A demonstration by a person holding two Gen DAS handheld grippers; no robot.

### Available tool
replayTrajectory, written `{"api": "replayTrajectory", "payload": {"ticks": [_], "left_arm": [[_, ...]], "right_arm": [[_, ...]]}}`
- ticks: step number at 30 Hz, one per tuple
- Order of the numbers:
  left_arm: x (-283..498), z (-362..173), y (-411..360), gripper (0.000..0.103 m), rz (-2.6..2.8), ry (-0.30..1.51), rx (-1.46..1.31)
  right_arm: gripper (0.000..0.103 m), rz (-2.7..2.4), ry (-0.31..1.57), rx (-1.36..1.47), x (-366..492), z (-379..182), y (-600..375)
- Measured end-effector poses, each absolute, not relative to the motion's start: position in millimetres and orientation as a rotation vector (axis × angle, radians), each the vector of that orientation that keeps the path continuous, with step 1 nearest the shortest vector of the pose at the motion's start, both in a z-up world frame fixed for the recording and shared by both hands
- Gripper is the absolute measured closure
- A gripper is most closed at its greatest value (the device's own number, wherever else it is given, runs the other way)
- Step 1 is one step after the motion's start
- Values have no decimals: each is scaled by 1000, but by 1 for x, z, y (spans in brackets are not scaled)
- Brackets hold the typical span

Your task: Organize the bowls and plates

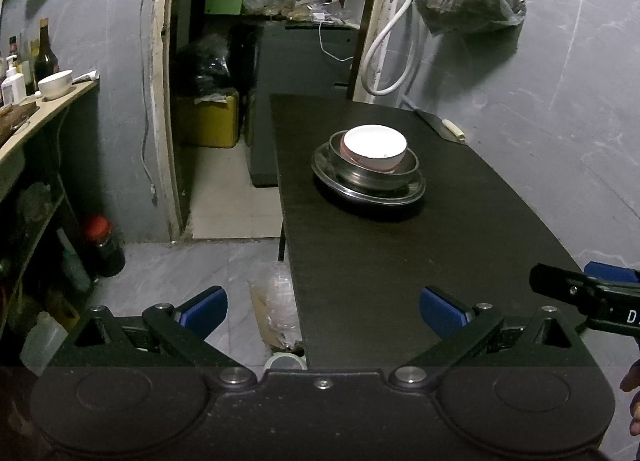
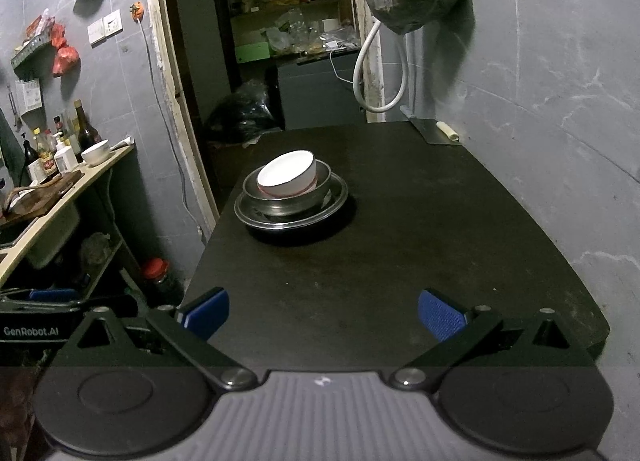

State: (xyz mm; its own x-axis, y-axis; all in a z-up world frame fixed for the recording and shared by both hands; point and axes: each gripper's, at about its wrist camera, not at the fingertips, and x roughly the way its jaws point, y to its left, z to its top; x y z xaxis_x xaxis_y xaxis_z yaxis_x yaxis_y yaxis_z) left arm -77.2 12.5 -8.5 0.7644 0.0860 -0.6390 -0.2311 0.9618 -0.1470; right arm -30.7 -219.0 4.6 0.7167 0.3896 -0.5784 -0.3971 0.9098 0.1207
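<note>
At the bottom of each wrist view the blue-padded jaws stand wide apart and hold nothing: the left gripper (image 1: pixel 323 315) hangs over the near left edge of the dark tabletop (image 1: pixel 400 269), half above the floor, and the right gripper (image 2: pixel 323 317) sits over the near end of the tabletop. The nose of the right gripper also pokes into the lower right of the left view.

Farther in, at the middle of both frames, the task's things already stand as one stack: a white bowl (image 1: pixel 375 145) nested, slightly tilted, in a steel bowl (image 1: pixel 374 173), which rests on a steel plate (image 1: pixel 368 191). Nothing else lies on the tabletop except a cleaver (image 1: pixel 442 125) at the far right corner.

At the upper left, on a side counter (image 1: pixel 24 133) among bottles, stands another white bowl (image 1: pixel 56 84), well apart from the stack.

Judging by this, the stacking looks finished or nearly so, with both grippers drawn back. If the counter bowl belongs to the task, the next move would call for a long reach left with the left gripper; otherwise, straightening the tilted white bowl is all that remains.
</note>
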Motion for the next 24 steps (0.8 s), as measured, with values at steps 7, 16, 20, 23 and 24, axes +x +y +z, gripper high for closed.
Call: {"api": "replayTrajectory", "payload": {"ticks": [7, 16, 20, 23, 24], "left_arm": [[-81, -6, 8, 1, 180, 673, -214], [-84, -3, 2, 1, 191, 678, -196], [-84, -2, 0, 1, 189, 677, -192], [-84, -3, -1, 1, 184, 679, -188], [-84, -3, -1, 1, 183, 681, -186]], "right_arm": [[0, 437, 637, -13, -33, 4, -222], [0, 441, 637, -10, -38, 3, -225], [0, 442, 632, -12, -42, 4, -227], [0, 437, 630, -8, -44, 5, -228], [0, 436, 631, -6, -44, 5, -228]]}}
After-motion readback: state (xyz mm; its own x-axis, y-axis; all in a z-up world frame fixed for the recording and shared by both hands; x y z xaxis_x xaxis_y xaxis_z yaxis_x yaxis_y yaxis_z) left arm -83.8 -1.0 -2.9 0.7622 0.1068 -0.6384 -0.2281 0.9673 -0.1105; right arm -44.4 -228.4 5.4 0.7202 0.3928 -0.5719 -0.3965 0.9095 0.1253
